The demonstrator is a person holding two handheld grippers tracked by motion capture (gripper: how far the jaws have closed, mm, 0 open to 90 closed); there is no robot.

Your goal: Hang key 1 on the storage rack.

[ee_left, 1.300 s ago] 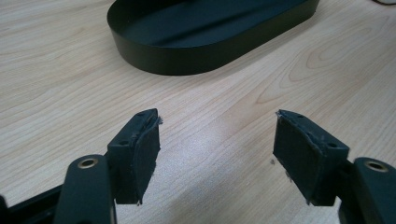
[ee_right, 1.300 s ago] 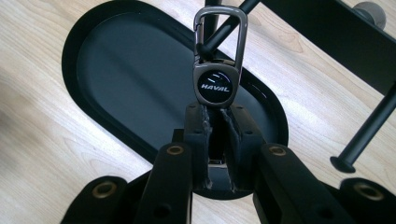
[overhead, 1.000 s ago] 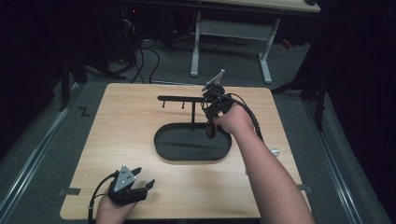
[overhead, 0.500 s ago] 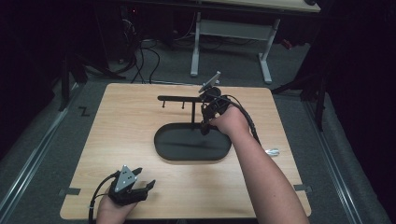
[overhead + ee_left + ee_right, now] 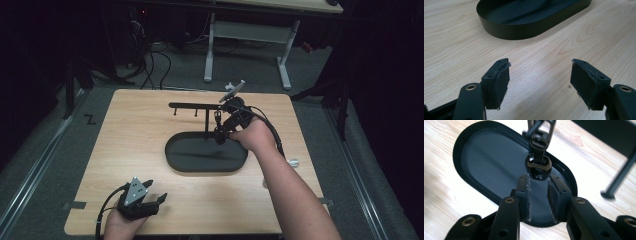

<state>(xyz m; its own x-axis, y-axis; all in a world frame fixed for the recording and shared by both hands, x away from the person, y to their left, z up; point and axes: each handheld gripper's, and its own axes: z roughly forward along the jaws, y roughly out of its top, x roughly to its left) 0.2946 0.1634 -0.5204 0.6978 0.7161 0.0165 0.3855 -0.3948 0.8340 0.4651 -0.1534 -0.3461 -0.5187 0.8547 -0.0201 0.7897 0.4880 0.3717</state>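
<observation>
Table (image 5: 130, 150) and oval black tray (image 5: 200, 162) unmoved since a second ago – my right gripper (image 5: 538, 185), over the tray, has just been opening off the hanging black strap (image 5: 538, 160), pads clear; left gripper (image 5: 539, 80) rests wide open, empty.

Light wooden table (image 5: 150, 150); small silver object (image 5: 292, 162) near its right edge; white desk legs (image 5: 210, 50) behind; floor cables (image 5: 155, 60)

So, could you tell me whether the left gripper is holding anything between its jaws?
No, the left gripper has its jaws standing wide apart with only bare wooden table between them.
</observation>
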